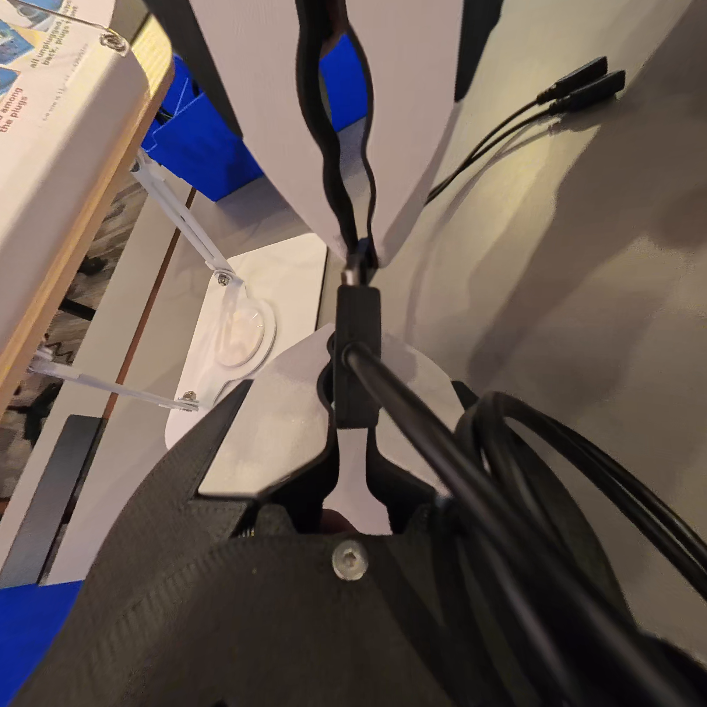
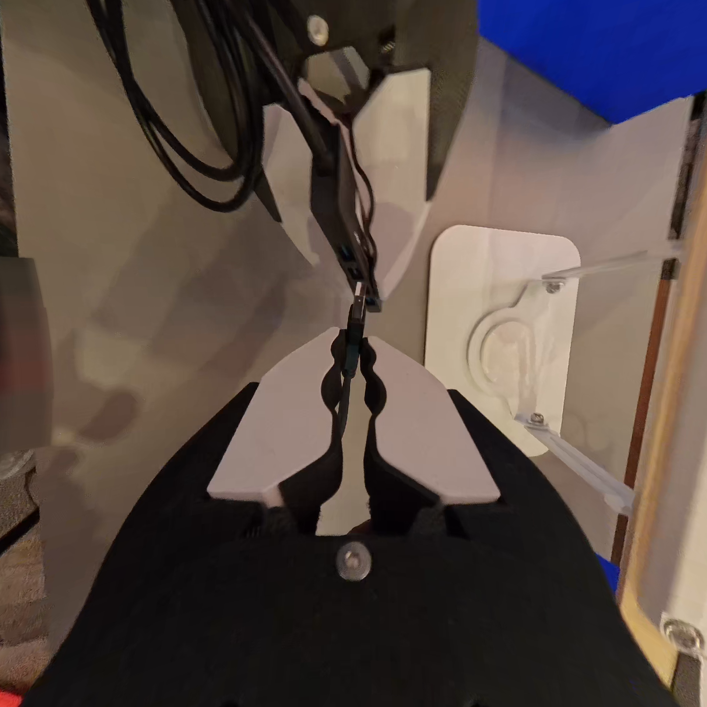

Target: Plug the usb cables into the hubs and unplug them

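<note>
A: Nearest in the left wrist view?

B: The left gripper, low in the centre; its pads are clenched on a black hub, and the hub's thick cord trails to the lower right, joining a coil of black cable.

A: And nearest in the right wrist view?

B: The right gripper, centre frame; its black pads grip a black usb plug by its body, the thin cable running back between the fingers.

A: Where does the plug meet the hub?

B: Just above centre in the right wrist view; the plug's metal tip sits in a port near the hub's lower end, only part way in; two blue-lined ports show higher on the hub's edge.

A: Farther off?

B: A white plate with a clear round mount lies on the grey table, at centre right of that view; clear struts run from it to a wooden-edged board at the right edge; a blue box fills the upper right corner.

A: Anything else?

B: In the upper right of the left wrist view, two loose black plugs lie side by side on the table.
</note>
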Tool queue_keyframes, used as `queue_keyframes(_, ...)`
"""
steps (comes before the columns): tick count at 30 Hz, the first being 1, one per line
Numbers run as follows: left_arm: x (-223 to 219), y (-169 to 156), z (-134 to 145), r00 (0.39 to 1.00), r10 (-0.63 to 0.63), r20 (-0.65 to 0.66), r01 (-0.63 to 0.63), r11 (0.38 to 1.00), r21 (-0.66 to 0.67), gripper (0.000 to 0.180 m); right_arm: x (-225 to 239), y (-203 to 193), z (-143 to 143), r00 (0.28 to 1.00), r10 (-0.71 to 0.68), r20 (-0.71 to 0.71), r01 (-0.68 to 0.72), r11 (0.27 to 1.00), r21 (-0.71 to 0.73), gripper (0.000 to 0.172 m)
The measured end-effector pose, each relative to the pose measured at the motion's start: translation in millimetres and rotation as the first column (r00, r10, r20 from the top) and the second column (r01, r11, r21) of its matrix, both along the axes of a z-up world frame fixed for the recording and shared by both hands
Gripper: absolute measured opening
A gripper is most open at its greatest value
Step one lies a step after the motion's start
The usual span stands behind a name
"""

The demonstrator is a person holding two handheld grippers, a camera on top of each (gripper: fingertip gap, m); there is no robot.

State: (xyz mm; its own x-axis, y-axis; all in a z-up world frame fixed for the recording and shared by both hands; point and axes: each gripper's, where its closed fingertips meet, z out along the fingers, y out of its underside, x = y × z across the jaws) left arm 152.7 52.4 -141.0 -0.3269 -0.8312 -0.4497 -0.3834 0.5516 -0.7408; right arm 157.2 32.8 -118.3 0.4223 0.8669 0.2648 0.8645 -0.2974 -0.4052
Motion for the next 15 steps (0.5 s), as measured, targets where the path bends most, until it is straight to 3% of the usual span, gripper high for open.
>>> queue_keyframes(5,-0.6,2.1,5.2,1.0,0.008,0.017,-0.008,1.0,-0.002,0.01,22.8,0.1,-6.6,0.998,-0.053,0.046,0.052,0.998,0.026,0.008)
queue_keyframes(15,1.8,-3.3,6.3,1.0,0.007,-0.01,-0.007,1.0,-0.019,0.01,12.9,1.8,-6.8,1.0,-0.019,-0.001,0.019,0.996,0.091,0.008)
